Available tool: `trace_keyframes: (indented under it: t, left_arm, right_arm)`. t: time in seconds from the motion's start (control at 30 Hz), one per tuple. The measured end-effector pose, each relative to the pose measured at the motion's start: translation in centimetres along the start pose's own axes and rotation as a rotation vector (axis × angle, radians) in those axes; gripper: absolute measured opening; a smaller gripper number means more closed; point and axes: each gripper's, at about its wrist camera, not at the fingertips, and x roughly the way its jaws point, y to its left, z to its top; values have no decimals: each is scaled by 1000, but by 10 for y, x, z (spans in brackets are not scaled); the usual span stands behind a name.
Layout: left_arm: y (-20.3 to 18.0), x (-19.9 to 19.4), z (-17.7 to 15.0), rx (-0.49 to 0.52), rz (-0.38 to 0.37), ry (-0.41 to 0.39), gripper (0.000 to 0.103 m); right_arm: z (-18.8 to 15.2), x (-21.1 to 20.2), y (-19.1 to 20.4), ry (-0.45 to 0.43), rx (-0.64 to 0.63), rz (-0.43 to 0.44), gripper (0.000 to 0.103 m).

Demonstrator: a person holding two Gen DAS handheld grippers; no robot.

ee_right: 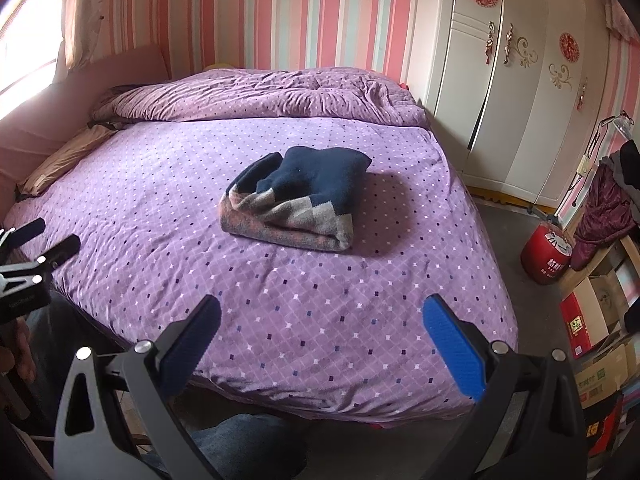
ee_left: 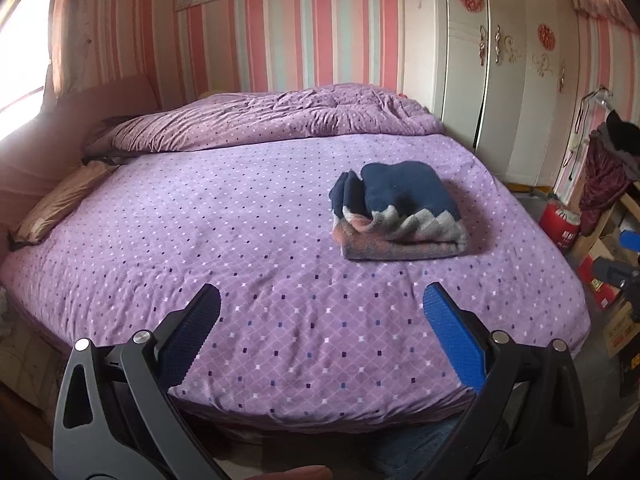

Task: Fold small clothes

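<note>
Sweater (ee_left: 400, 210), a knitted one in navy with a grey zigzag band and a pink-grey hem, lies folded into a thick bundle on the purple dotted bedsheet (ee_left: 240, 240); in the left wrist view it sits at about two o'clock from the frame centre, and in the right wrist view (ee_right: 296, 200) at about twelve o'clock, near the middle of the mattress. Its navy part is heaped on top, with a sleeve or cuff bulging out at the bundle's nine o'clock side. The left gripper (ee_left: 320, 308) hovers above the near edge of the bed at six o'clock, its two fingers spread wide with nothing between them, well apart from the sweater; one blue pad (ee_left: 452, 332) faces inward. The right gripper (ee_right: 320, 316) is likewise spread wide and empty, over the near edge of the bed at six o'clock in its own view. The left gripper also shows at nine o'clock in the right wrist view (ee_right: 44, 236), just beside the bed's edge. A rumpled purple duvet (ee_left: 280, 116) lies bunched along the far side at twelve o'clock, and a tan pillow (ee_left: 60, 204) rests at nine o'clock. A white wardrobe (ee_right: 520, 100) stands at two o'clock, and a red round container (ee_right: 548, 252) sits on the floor at three o'clock, beside cardboard boxes (ee_right: 592, 320).
</note>
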Motion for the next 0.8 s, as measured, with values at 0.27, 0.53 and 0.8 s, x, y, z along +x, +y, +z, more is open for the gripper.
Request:
trace_keyframes:
  t: [0.27, 0.53, 0.8]
  left_arm:
    - [9, -12, 6, -38, -25, -55, 100]
    - [10, -16, 6, -41, -12, -73, 100]
    - [15, -13, 6, -62, -37, -59, 100]
  right_arm:
    - [-1, -1, 3, 0, -12, -5, 101]
    - [-1, -1, 5, 2, -25, 0, 101]
    - [-3, 4, 6, 11, -30, 4, 101]
